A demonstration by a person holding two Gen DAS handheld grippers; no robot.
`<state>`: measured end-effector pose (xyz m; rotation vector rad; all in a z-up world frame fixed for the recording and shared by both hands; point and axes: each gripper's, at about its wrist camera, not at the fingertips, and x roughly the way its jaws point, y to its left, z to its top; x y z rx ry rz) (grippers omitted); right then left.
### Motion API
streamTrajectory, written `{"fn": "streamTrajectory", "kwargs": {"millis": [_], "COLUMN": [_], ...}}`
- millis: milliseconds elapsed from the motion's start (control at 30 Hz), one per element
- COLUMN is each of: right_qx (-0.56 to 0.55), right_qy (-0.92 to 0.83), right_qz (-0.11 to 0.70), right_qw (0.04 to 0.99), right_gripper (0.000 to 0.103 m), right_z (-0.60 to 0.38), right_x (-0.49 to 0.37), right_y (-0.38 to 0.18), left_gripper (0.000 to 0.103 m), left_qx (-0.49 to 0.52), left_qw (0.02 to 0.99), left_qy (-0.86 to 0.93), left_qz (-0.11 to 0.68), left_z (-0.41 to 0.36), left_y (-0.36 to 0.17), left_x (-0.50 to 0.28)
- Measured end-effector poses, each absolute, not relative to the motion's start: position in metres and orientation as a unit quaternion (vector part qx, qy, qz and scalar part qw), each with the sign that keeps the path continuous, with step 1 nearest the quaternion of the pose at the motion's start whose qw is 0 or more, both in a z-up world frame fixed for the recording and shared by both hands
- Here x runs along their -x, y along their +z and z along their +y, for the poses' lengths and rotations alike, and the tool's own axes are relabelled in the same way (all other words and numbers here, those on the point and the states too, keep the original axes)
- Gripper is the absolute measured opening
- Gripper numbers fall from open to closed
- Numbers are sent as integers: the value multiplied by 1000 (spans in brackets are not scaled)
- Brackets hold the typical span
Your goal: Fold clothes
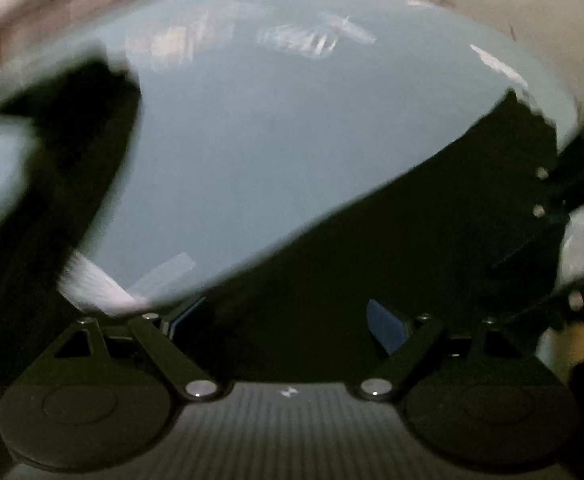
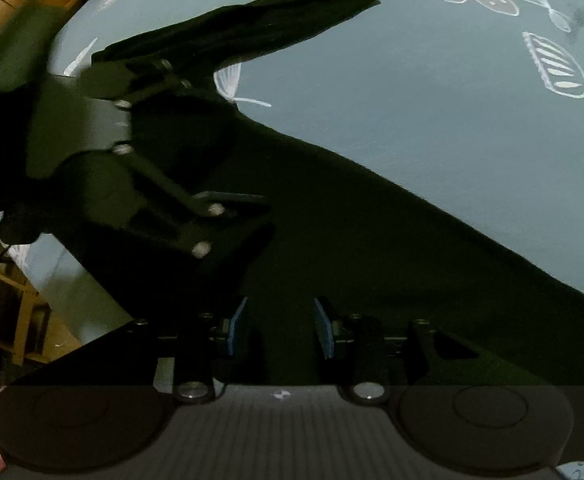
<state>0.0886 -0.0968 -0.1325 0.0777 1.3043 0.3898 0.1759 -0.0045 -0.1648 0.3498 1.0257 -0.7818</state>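
Dark garment (image 2: 332, 220) spread on the blue floral cloth (image 2: 432, 100).
Its long axis runs from near right to far left; your left gripper (image 1: 288, 320) gapes empty, your right gripper (image 2: 280, 328) hovers half-spread, gripping nothing.

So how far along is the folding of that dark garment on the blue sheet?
Early. The dark garment lies spread on the blue flower-printed sheet, one long part trailing away unfolded. Both the left gripper and the right gripper hang open above it, gripping nothing. All folds remain.
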Motion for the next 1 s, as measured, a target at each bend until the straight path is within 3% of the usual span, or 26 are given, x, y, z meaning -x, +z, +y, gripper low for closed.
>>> {"fn": "streamTrajectory", "kwargs": {"millis": [133,333,500,767,1000], "right_qx": [-56,-83,-115,-123,-134], "right_qy": [163,147,126,95,39], "right_qz": [605,592,585,598,625], "right_qw": [778,788,793,786,768], "right_gripper": [47,47,47,47,51], "right_z": [-114,-132,-146,-166,-211], "right_x": [-81,-77,-88,-83,-67], "right_y": [-133,-127,-136,-153,-164], "left_gripper": [91,92,94,94,94], "left_qx": [-125,-140,-147,-161,-176], "left_qw": [793,805,780,795,767], "left_qy": [-357,-358,-354,-346,-309], "left_qz": [478,452,495,472,534], "left_z": [-11,-16,-25,-28,-25], "left_y": [-159,-139,-166,-138,-166], "left_x": [-178,-169,-174,-147,-132]}}
